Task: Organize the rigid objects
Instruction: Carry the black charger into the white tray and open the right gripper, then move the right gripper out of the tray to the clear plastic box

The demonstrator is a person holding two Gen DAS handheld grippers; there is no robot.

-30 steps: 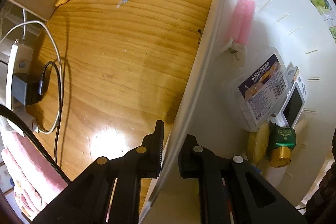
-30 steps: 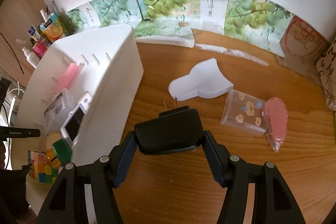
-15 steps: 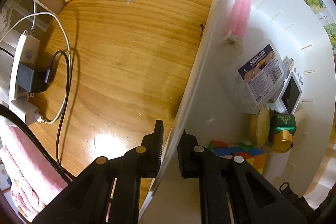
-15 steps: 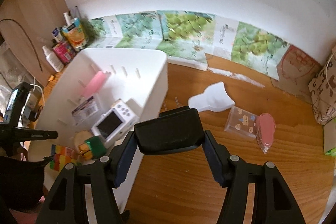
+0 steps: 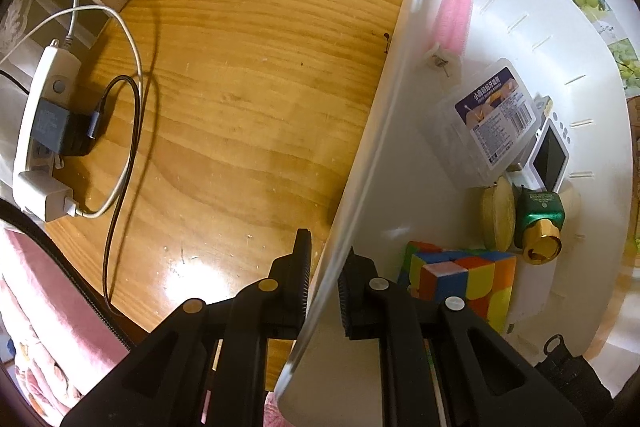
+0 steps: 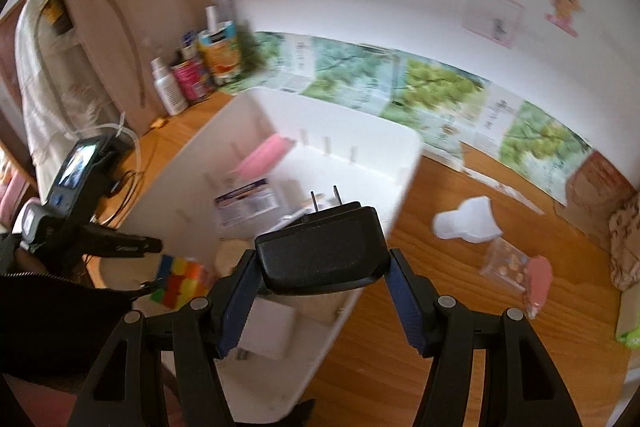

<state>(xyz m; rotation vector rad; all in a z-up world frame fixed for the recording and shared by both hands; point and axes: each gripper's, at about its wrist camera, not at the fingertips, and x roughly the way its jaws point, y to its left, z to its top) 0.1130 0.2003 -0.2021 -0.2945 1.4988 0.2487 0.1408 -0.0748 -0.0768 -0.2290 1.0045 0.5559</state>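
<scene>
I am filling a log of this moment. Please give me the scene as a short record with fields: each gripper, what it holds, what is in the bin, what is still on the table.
left gripper: shut on the wall of the white bin
right gripper: shut on a black plug adapter, prongs pointing away, above the bin
in the bin: cube, pink sponge, labelled clear box, small camera, green and gold bottle
on the table: white scoop, clear box, pink tape dispenser
view: right wrist picture blurred
</scene>
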